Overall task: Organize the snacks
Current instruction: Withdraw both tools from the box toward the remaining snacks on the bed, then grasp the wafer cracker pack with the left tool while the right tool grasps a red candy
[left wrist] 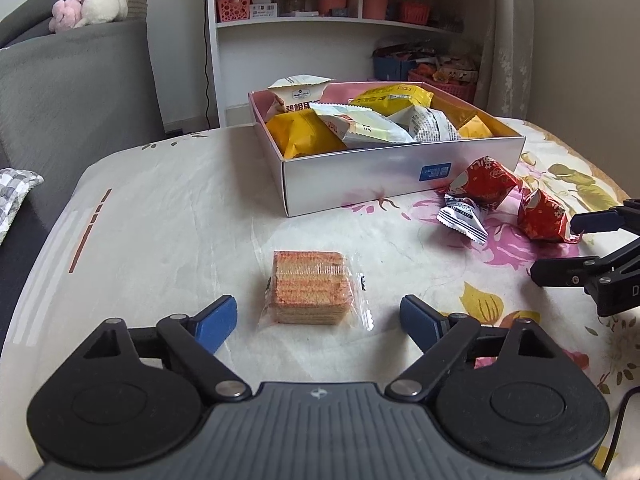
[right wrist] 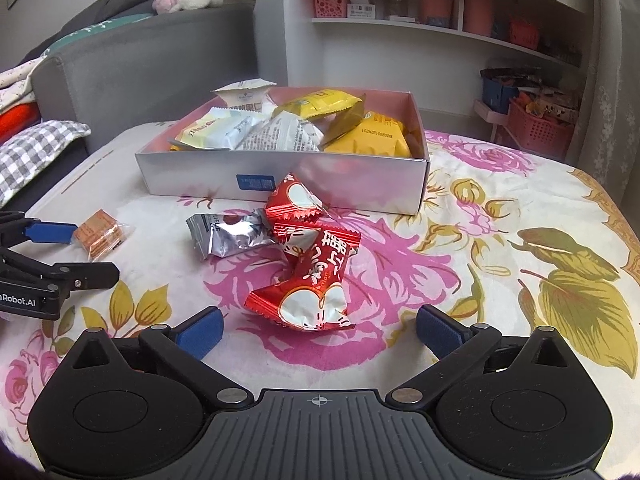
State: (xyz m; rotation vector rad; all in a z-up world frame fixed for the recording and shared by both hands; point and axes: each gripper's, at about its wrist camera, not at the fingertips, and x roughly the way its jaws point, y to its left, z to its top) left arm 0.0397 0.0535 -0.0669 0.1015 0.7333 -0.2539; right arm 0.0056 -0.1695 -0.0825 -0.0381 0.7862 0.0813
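Snacks: wafer pack (left wrist: 310, 290), two red packets and a silver packet (right wrist: 228, 236) loose on the floral cloth (right wrist: 500, 248); rest lie in the box (left wrist: 400, 176).
Left gripper (left wrist: 318, 316): my jaws wide, wafer at 12 o'clock between the tips, not touching.
Right gripper (right wrist: 318, 326): my jaws wide, near red packet (right wrist: 310, 284) at 12 o'clock, nothing held.
Box: 12 o'clock in the right view, 1 o'clock in the left.
Step, my guess: close on both.
Tip: centre each, squeeze the wafer's flat sides lightly, take the packet's body, not its crimp.
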